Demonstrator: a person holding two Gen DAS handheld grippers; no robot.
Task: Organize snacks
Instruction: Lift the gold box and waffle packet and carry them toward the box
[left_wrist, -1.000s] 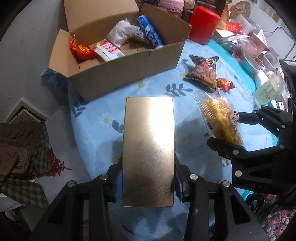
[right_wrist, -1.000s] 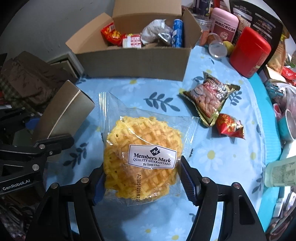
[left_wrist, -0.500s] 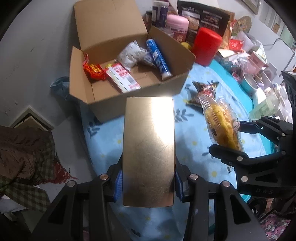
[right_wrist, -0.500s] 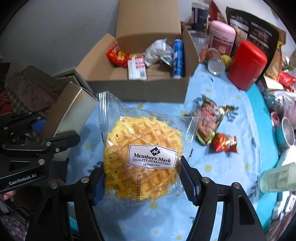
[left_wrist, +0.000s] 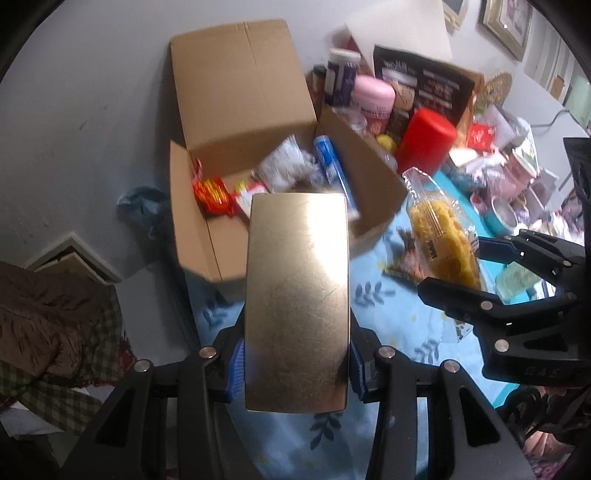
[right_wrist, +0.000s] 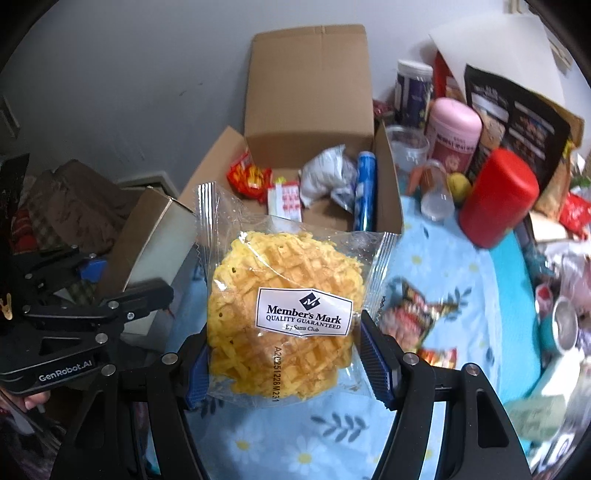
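The left claw (left_wrist: 297, 354), clamped on the gold box (left_wrist: 297, 299), had the open carton (left_wrist: 273, 177) straight ahead; right claw (right_wrist: 282, 354) gripped the waffle pack (right_wrist: 284, 314).

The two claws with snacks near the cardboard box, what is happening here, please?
A person is sorting snacks into the open cardboard box. The left claw is shut on a gold box, held in front of the cardboard box. The right claw is shut on a bagged waffle snack, held above the floral tablecloth. Several snacks already lie inside the box, and two packets are on the table.
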